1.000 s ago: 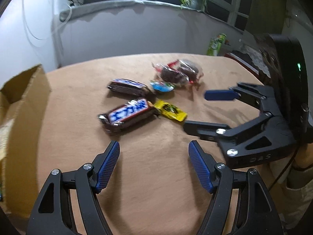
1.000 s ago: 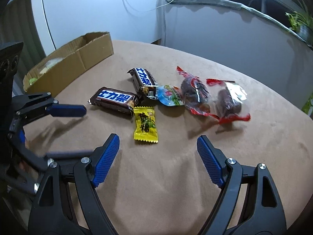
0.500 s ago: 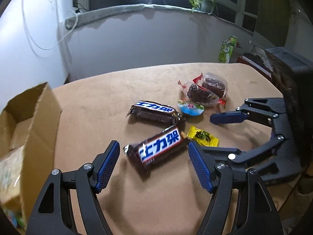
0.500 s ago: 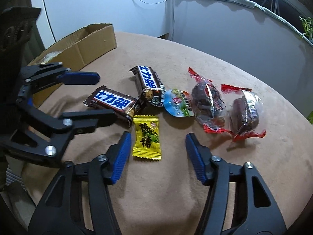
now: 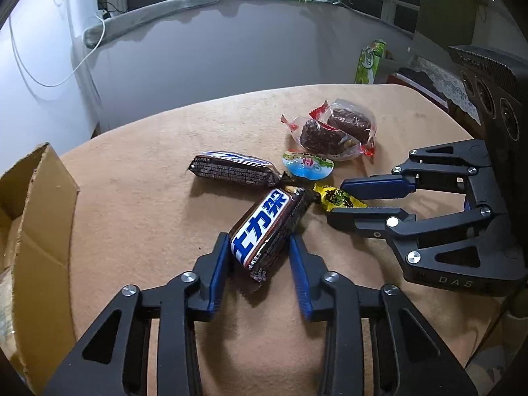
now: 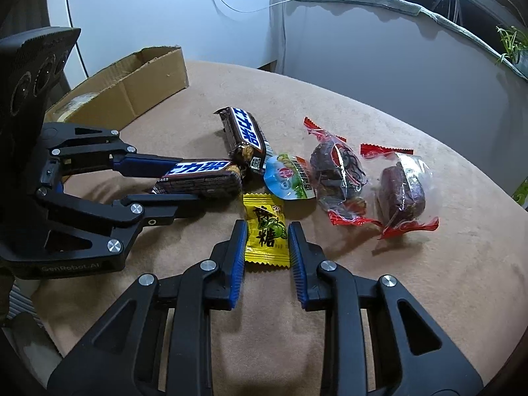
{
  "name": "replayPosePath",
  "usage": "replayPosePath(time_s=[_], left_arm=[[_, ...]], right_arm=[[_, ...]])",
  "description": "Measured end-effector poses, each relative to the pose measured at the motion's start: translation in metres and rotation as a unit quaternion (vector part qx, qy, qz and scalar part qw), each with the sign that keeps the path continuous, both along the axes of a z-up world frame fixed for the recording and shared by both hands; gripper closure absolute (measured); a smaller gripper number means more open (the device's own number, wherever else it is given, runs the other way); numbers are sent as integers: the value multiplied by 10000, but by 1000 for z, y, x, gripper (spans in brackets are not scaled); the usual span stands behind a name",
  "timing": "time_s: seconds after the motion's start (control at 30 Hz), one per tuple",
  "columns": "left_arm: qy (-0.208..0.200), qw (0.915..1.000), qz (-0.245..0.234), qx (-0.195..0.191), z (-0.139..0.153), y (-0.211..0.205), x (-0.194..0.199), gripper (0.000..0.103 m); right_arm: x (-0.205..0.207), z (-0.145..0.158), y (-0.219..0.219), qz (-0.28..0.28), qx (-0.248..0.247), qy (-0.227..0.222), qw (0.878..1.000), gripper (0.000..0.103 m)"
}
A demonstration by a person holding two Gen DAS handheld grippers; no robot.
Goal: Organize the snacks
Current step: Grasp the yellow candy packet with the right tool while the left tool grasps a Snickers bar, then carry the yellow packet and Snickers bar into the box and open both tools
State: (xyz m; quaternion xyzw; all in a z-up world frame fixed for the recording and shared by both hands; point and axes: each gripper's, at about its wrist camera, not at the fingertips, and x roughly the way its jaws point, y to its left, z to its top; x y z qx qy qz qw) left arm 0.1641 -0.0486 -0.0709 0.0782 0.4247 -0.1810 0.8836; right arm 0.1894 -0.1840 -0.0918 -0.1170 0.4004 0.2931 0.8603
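A chocolate bar (image 5: 264, 227) with a blue and white label lies between the pads of my left gripper (image 5: 258, 237). Its jaws are closing and both pads touch the bar's sides. From the right wrist view that left gripper (image 6: 188, 183) clamps the same bar (image 6: 201, 178). My right gripper (image 6: 268, 226) is shut on a small yellow candy (image 6: 265, 231), which lies flat on the tan tablecloth (image 6: 412, 280). A second chocolate bar (image 5: 234, 171) lies loose just beyond. The open cardboard box (image 5: 36, 198) stands at the table's left edge.
A round blue-green jelly cup (image 5: 307, 165) and two clear-wrapped brown cakes (image 5: 320, 138) (image 5: 349, 122) lie beyond the held snacks. A green packet (image 5: 369, 62) stands past the table's far edge. A grey wall and a window sill with a plant run behind.
Both grippers moved forward onto the snacks and narrowed their jaws. The left came around the nearer chocolate bar. The right went from wide open to shut on the yellow candy.
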Motion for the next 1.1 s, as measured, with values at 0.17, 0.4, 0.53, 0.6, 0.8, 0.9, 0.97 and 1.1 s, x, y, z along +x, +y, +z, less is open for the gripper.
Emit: replayPosePath(time_s=[0.17, 0.4, 0.53, 0.6, 0.8, 0.9, 0.97, 1.1], left_arm=[[-5, 9999, 5, -148, 1, 4, -6, 73], [-30, 9992, 44, -397, 7, 10, -22, 74], [-86, 9983, 73, -578, 13, 13, -33, 74], [-148, 9976, 105, -663, 17, 16, -38, 74], [-324, 9965, 139, -764, 31, 24, -52, 74], [-496, 9953, 184, -811, 42, 28, -61, 74], [-588, 9946, 220, -830, 48, 31, -67, 74], [-797, 9931, 278, -818, 62, 37, -79, 74]], right_arm=[[-5, 5, -8, -85, 135, -71, 9998, 77], [-24, 13, -20, -234, 362, -125, 9990, 77], [-36, 17, -26, -334, 475, -187, 9981, 77], [-41, 18, -27, -378, 535, -211, 9976, 77], [-51, 28, -25, -432, 598, -326, 9967, 77], [-57, 37, -21, -405, 592, -433, 9965, 77], [-61, 45, -18, -390, 594, -524, 9961, 77], [-69, 59, -11, -361, 581, -693, 9952, 77]])
